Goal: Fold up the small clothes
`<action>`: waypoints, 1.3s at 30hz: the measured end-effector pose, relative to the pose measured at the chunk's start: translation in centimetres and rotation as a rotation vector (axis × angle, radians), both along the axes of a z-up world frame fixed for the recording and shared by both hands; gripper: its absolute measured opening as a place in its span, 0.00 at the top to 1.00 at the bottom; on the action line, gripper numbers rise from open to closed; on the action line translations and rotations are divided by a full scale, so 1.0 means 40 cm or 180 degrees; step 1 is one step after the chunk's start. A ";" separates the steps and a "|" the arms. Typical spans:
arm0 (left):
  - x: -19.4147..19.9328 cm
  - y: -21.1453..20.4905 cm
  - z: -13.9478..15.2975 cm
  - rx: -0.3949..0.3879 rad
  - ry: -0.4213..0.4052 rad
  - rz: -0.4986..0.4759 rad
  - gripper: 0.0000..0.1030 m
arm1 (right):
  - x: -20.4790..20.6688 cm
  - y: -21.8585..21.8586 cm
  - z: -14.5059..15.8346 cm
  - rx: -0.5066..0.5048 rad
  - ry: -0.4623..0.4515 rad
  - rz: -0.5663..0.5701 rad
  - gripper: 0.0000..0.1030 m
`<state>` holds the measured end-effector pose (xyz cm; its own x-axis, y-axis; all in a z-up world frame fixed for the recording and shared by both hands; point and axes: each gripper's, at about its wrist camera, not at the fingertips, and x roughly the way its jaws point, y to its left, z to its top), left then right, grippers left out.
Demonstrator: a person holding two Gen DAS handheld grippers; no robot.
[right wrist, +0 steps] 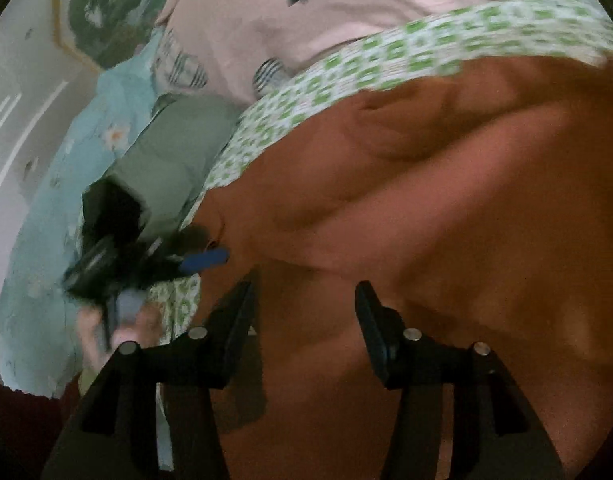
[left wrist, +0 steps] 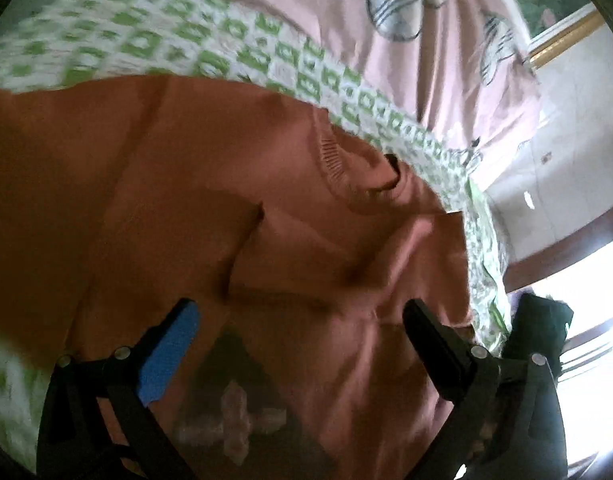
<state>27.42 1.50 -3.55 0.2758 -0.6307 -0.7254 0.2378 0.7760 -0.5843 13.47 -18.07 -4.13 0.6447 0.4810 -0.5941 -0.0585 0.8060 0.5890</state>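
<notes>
An orange-brown knit garment [left wrist: 234,208] lies spread and wrinkled on a green-and-white patterned cloth [left wrist: 154,40]; a ribbed opening [left wrist: 386,184] shows near its right edge. My left gripper [left wrist: 302,312] is open just above the garment, nothing between its jaws. In the right wrist view the same garment [right wrist: 446,220] fills the right side. My right gripper [right wrist: 306,296] is open over it and empty. The left gripper [right wrist: 146,256] shows there too, at the garment's left edge, blurred.
A pink sheet with striped prints [left wrist: 406,20] lies beyond the patterned cloth. A grey-green garment [right wrist: 174,156] and a light blue flowered blanket [right wrist: 38,248] lie at the left. White floor tiles [left wrist: 574,152] lie past the bed's edge.
</notes>
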 end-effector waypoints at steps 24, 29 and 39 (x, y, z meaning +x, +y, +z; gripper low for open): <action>0.016 0.006 -0.001 0.0748 -0.0768 0.0022 0.90 | -0.210 -0.245 0.101 -0.0423 -0.0105 -0.1459 0.29; 0.022 0.024 -0.003 0.0795 -0.0709 0.0049 0.90 | -0.120 -0.349 0.079 -0.0851 0.0252 -0.1707 0.26; 0.026 0.023 0.040 0.0909 -0.0730 0.0063 0.79 | -0.037 -0.438 0.027 -0.0821 0.0504 -0.1690 0.90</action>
